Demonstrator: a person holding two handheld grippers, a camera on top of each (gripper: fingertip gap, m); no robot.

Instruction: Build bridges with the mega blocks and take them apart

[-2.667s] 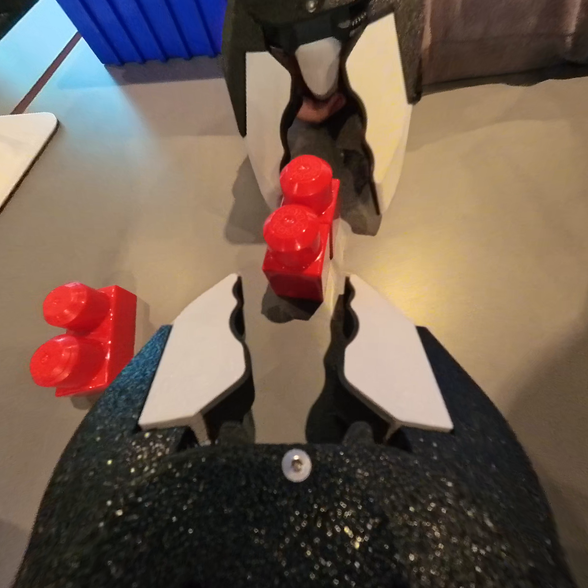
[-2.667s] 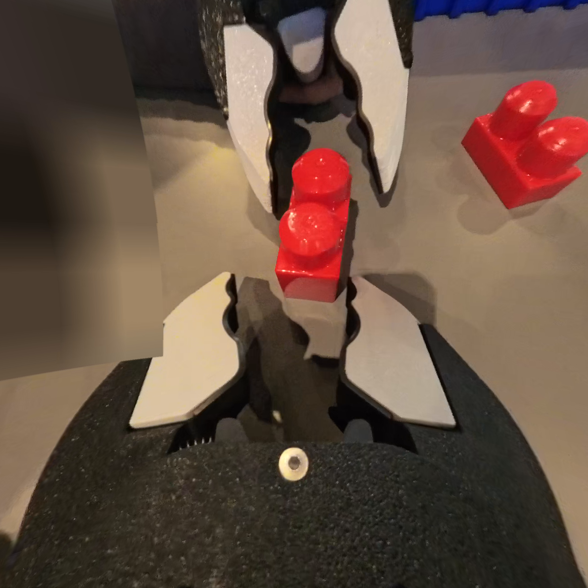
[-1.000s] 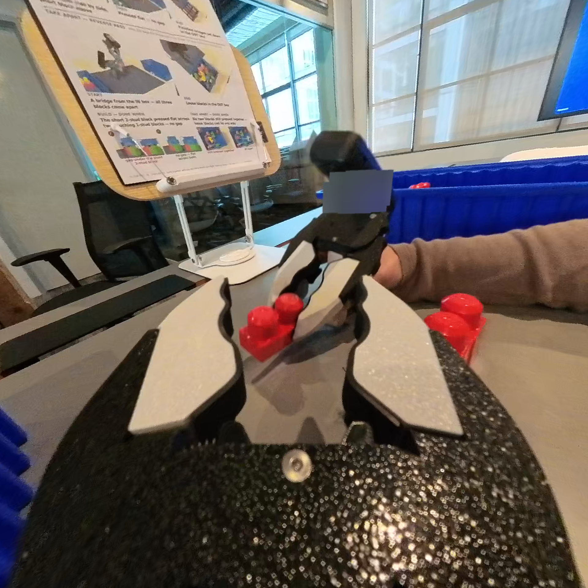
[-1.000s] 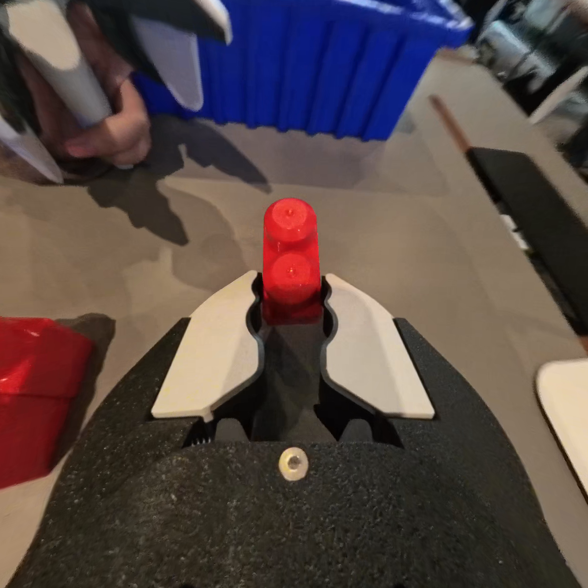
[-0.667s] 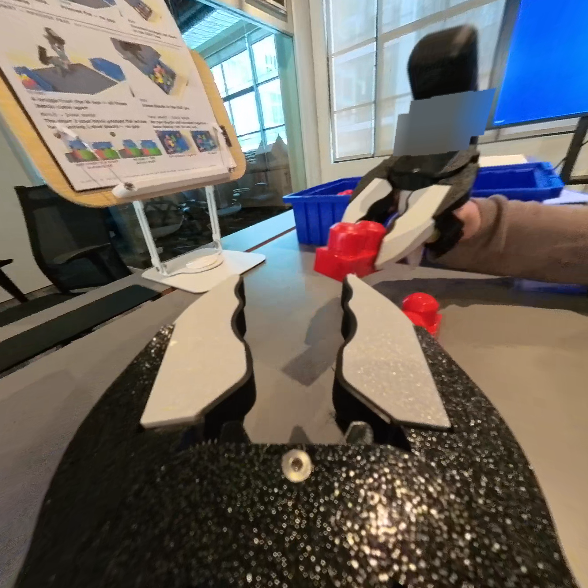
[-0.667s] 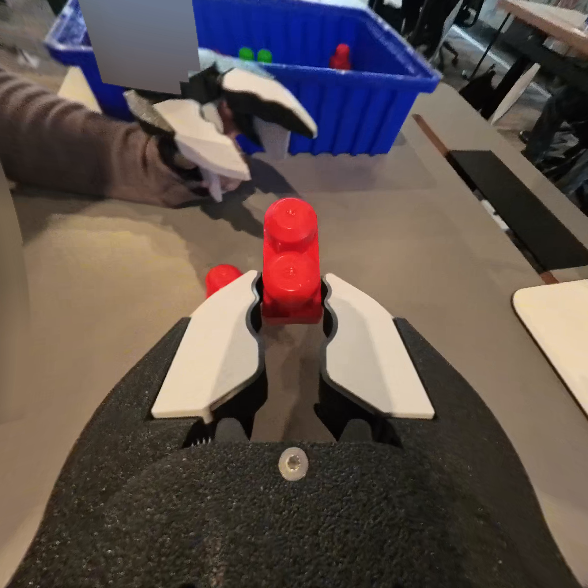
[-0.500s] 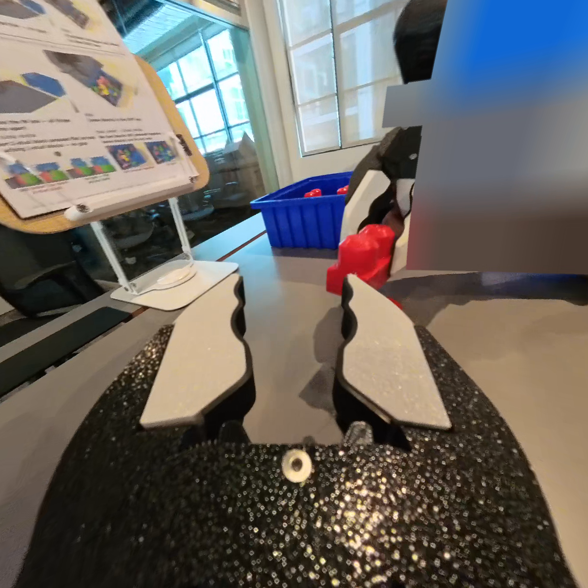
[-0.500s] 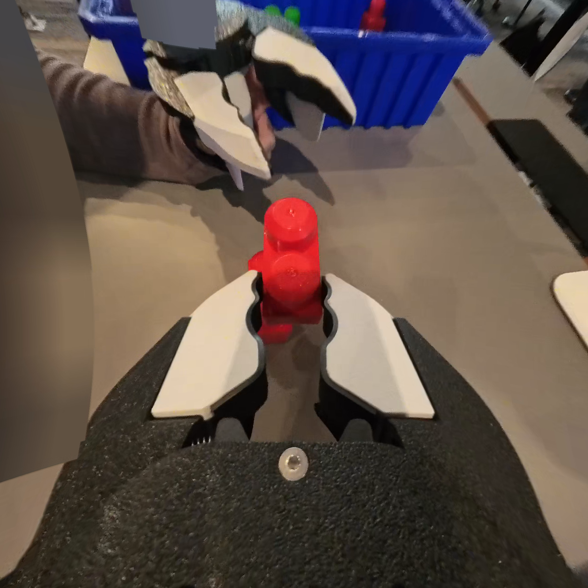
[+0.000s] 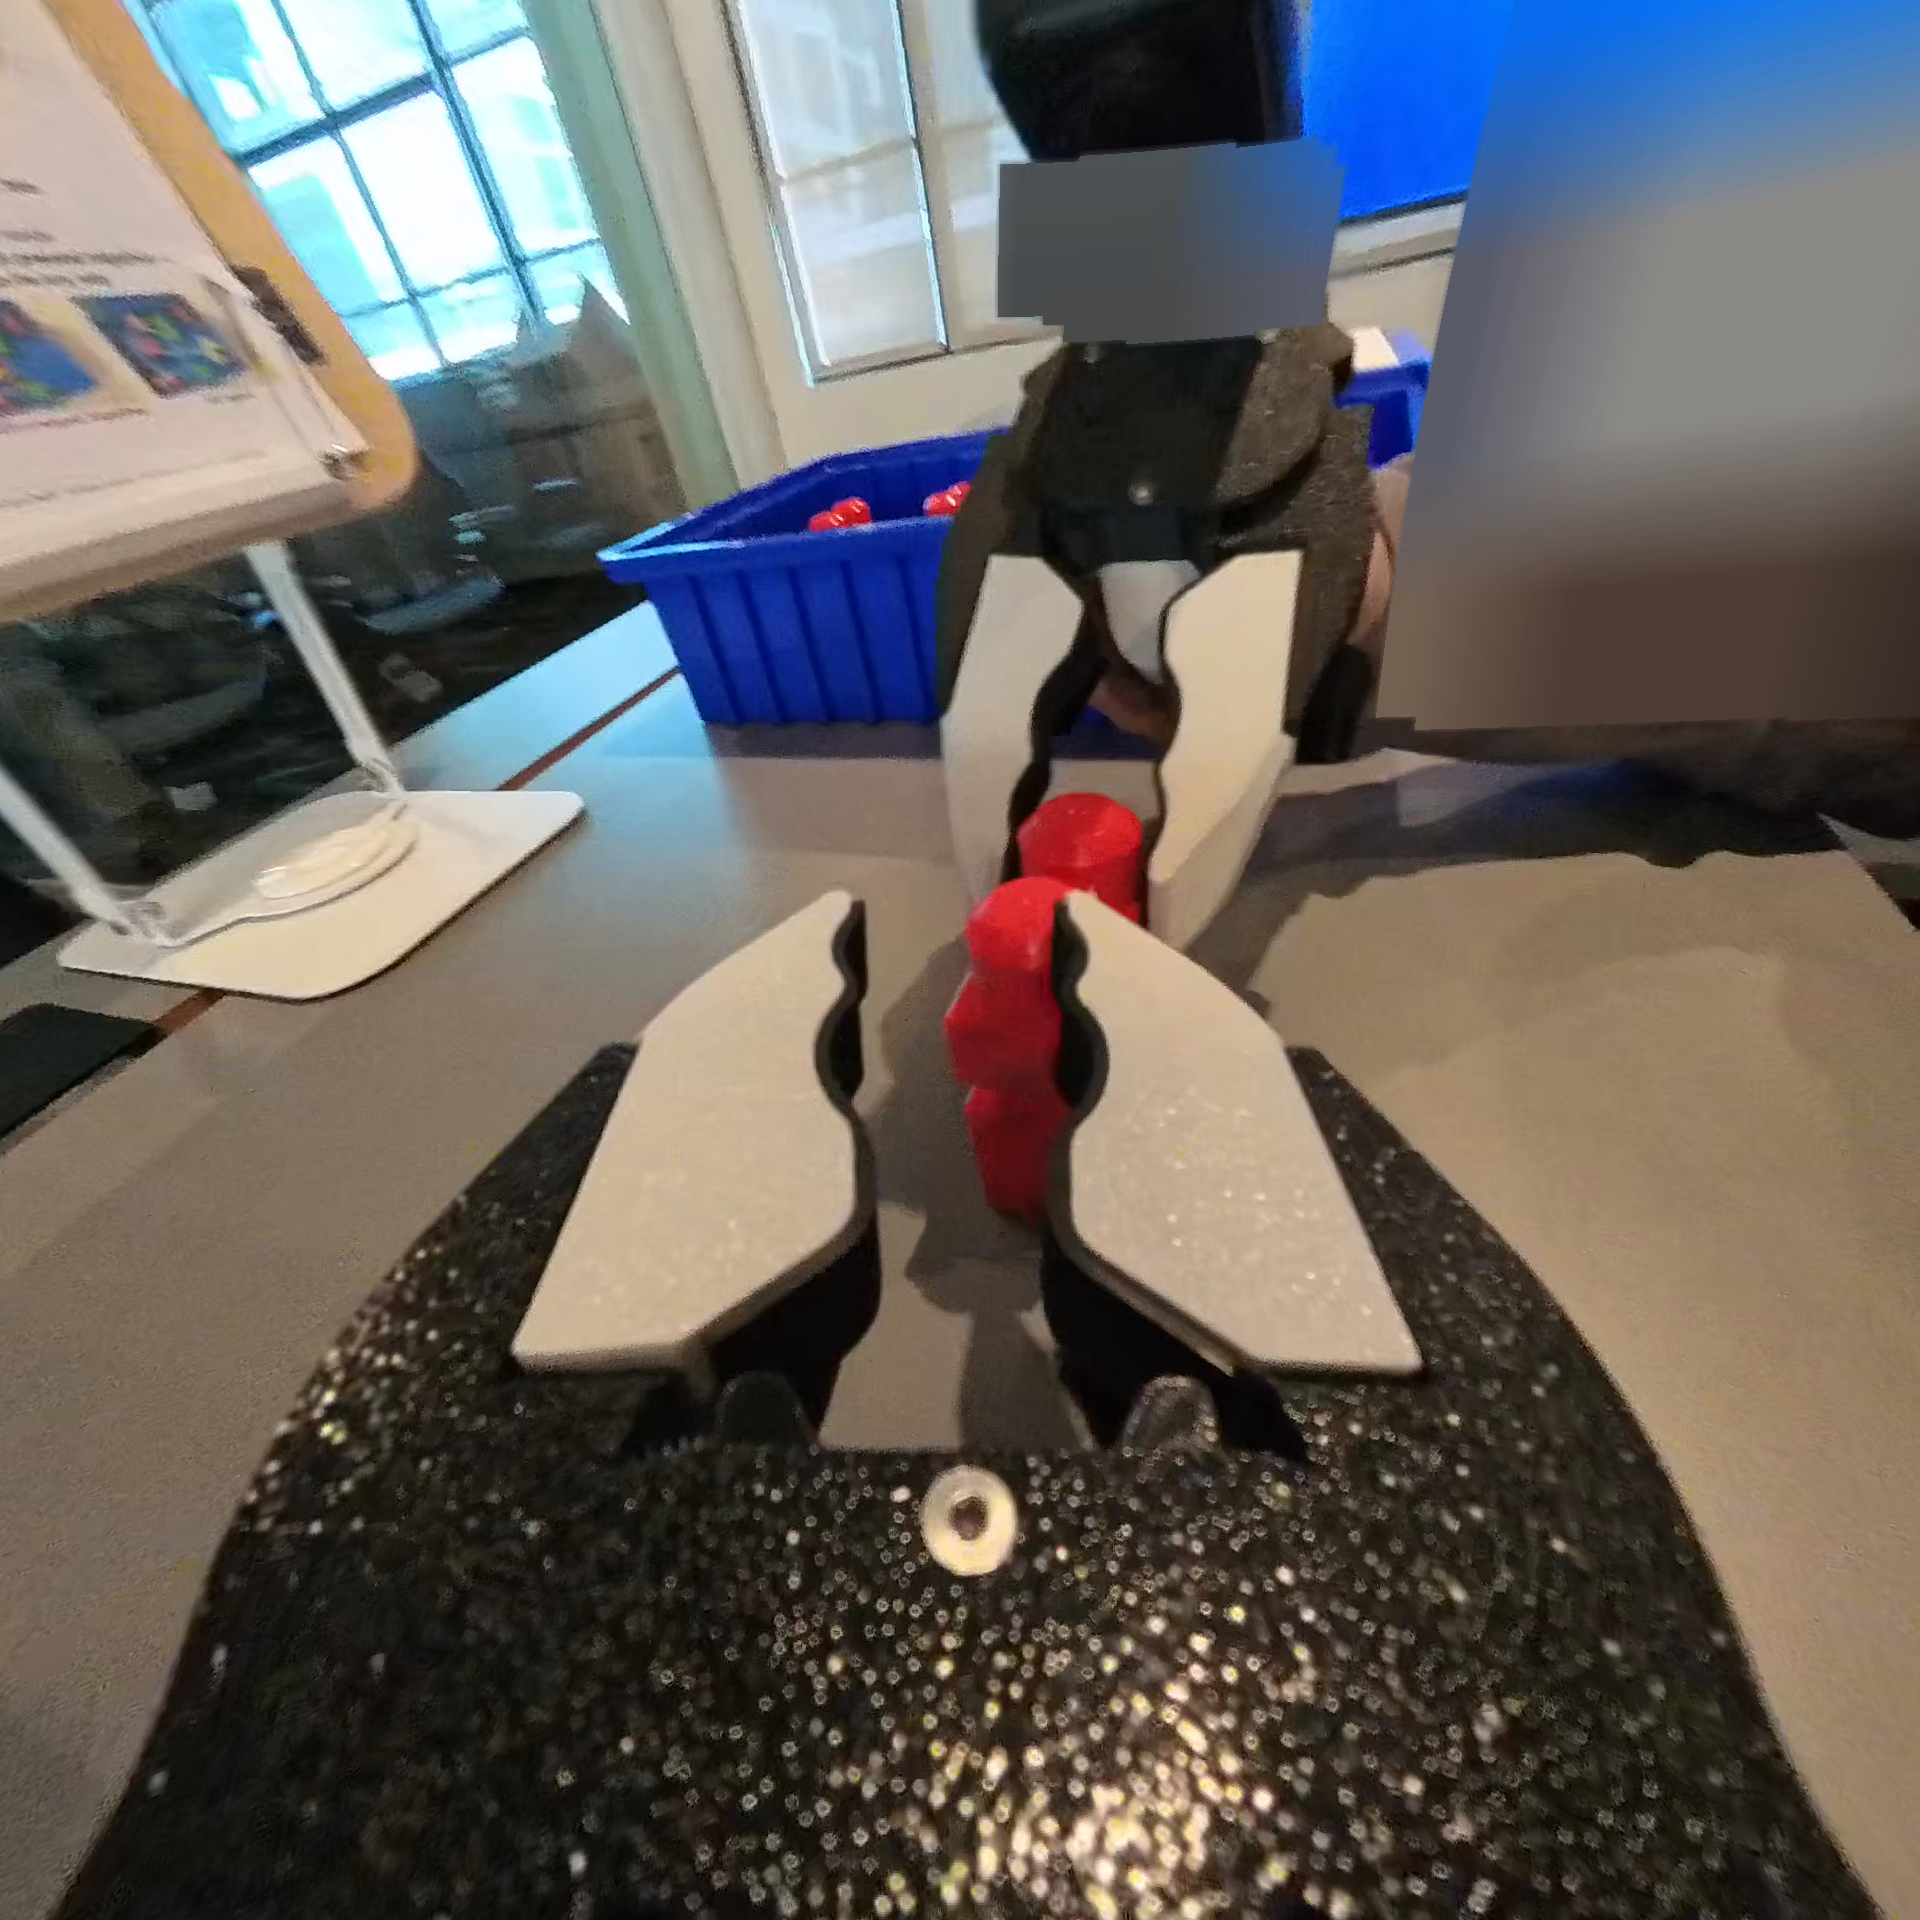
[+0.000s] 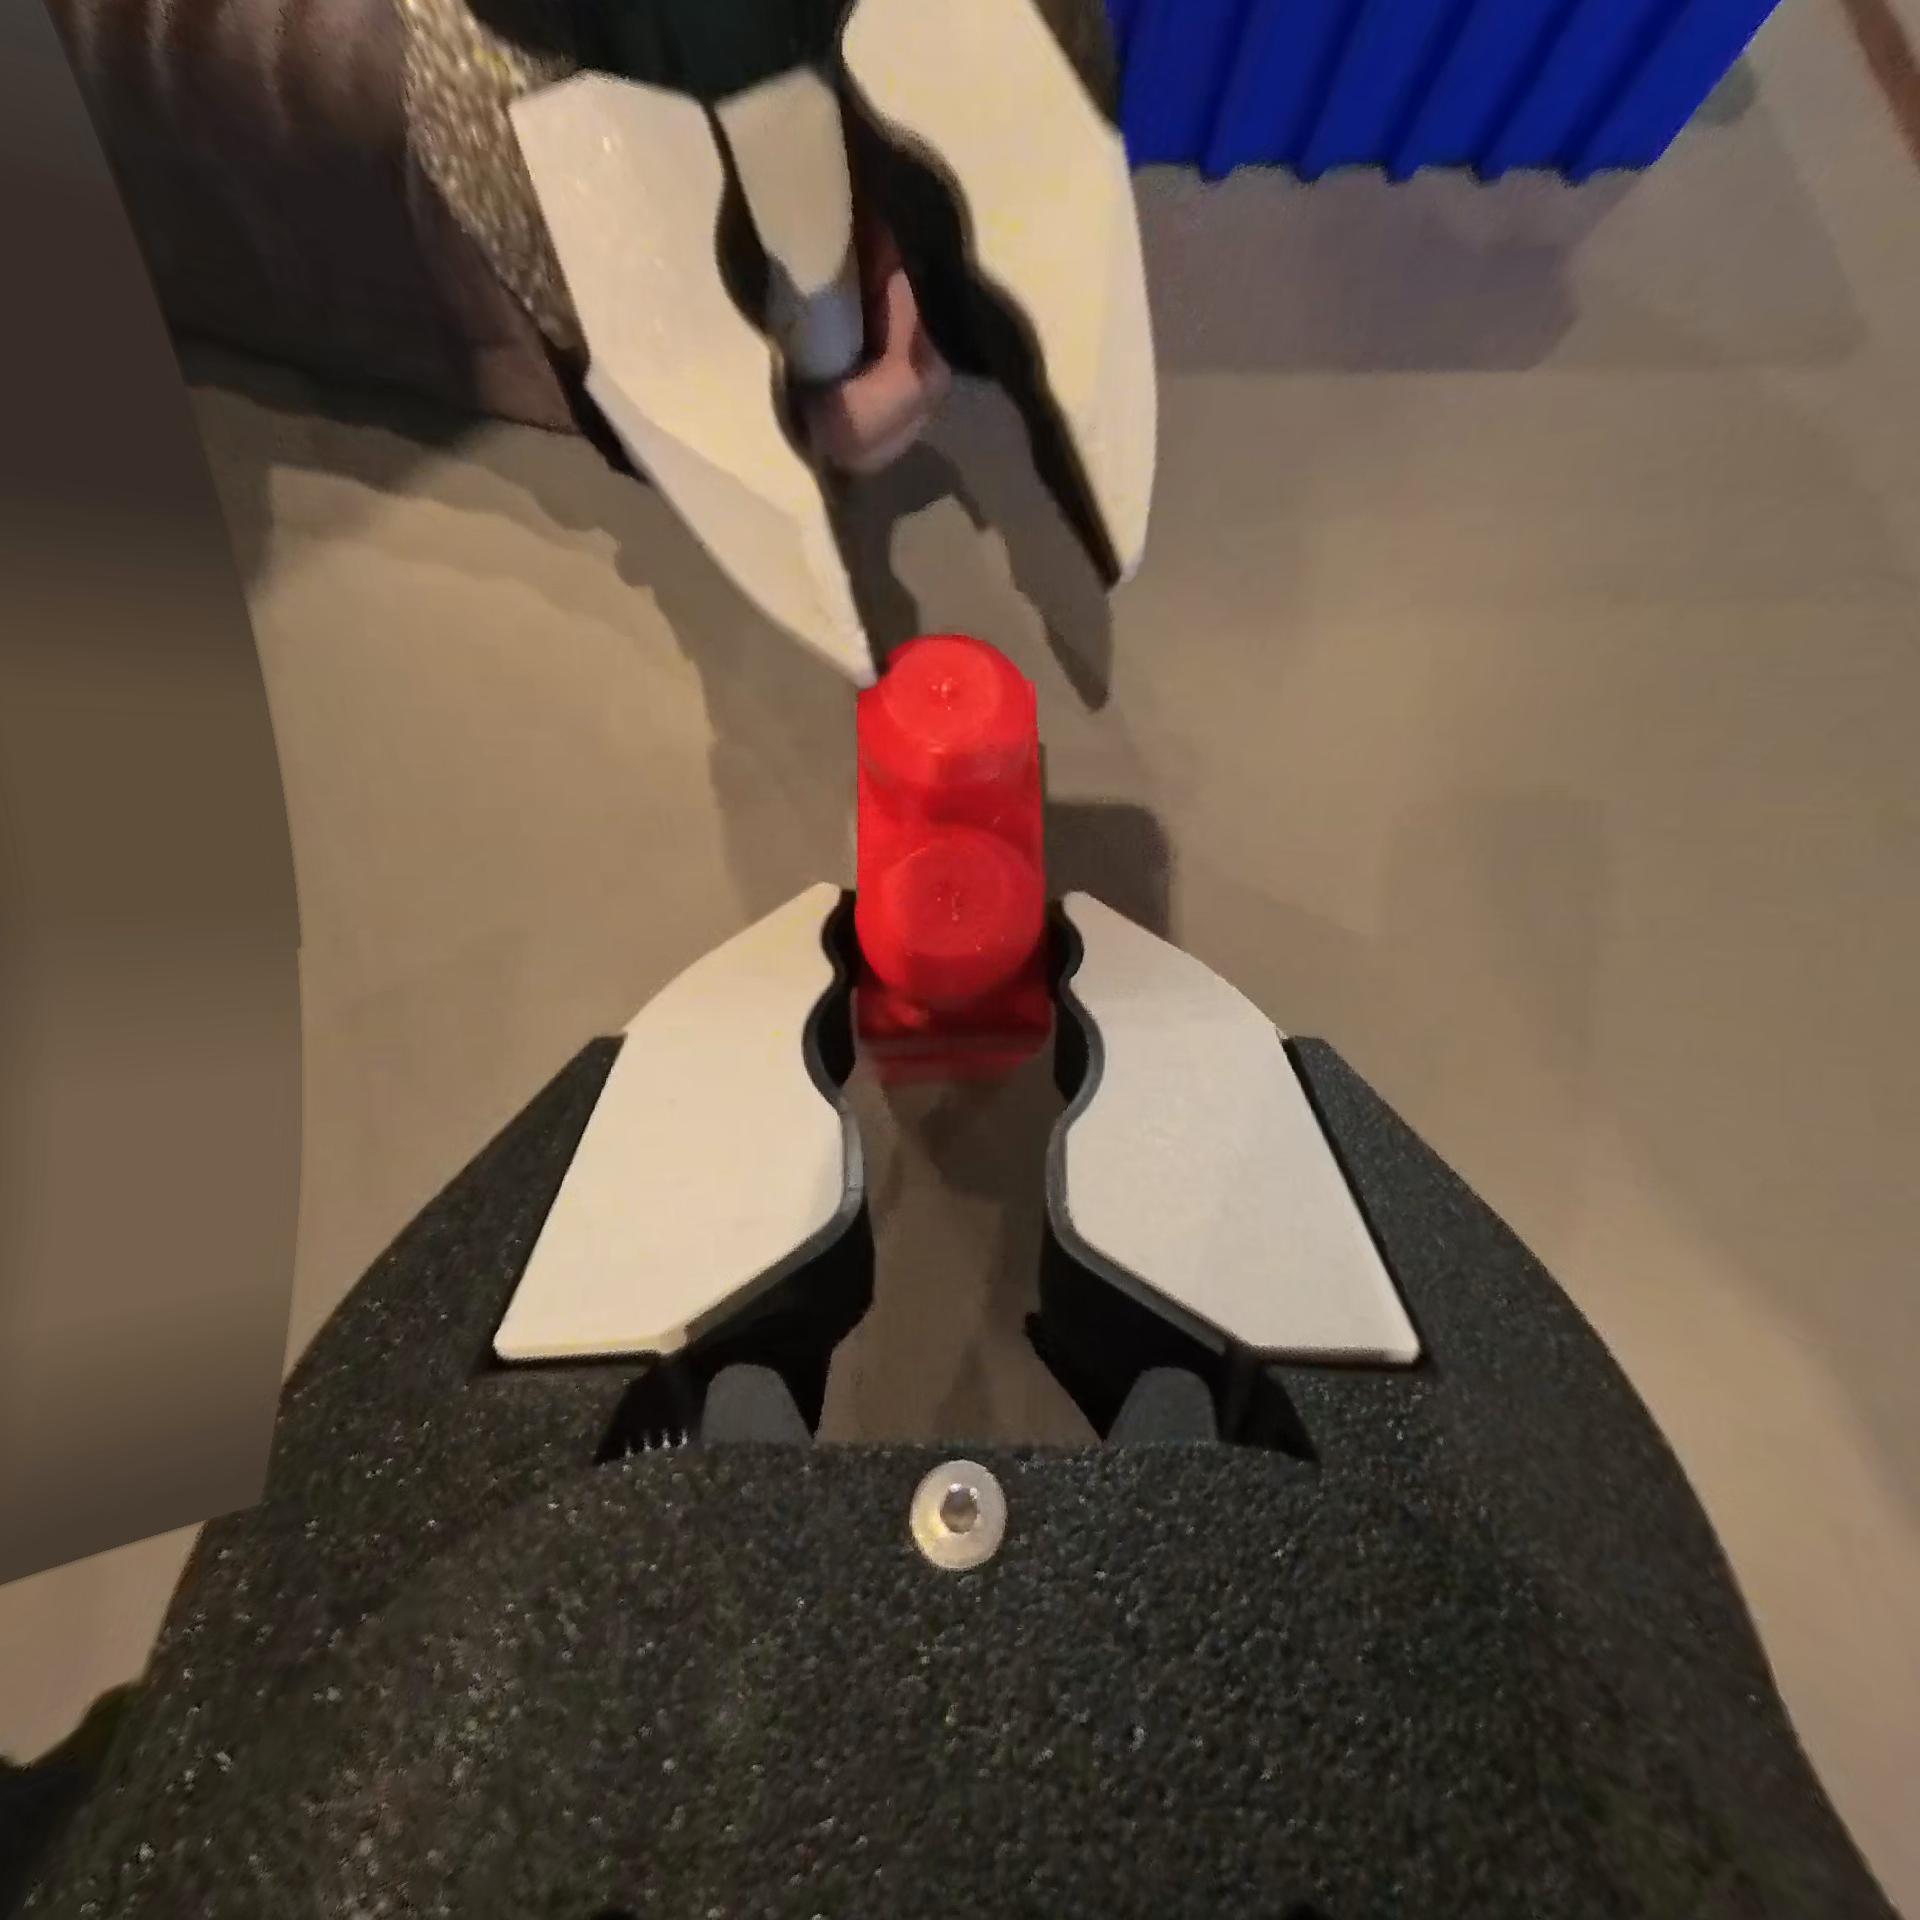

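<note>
1. The right tool [image 10: 951, 940] clamps a red two-stud block [image 10: 948, 831] mid-counter [image 10: 1455, 831], seemingly to seat it on another
2. The left tool [image 9: 961, 940] hangs half-open, empty, beside the red stack [image 9: 1013, 1029], likely to steady it

Daylight is admitted through tall white-framed windows [image 9: 852, 187] behind a grey table [image 9: 1558, 1039], on which a tilted wooden board [image 9: 312, 343] is carried by a white stand [image 9: 343, 883].

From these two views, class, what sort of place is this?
Probably an office or meeting room set up for recording: a long grey table, large paned windows, an instruction sheet on a stand, a blue bin.
</note>
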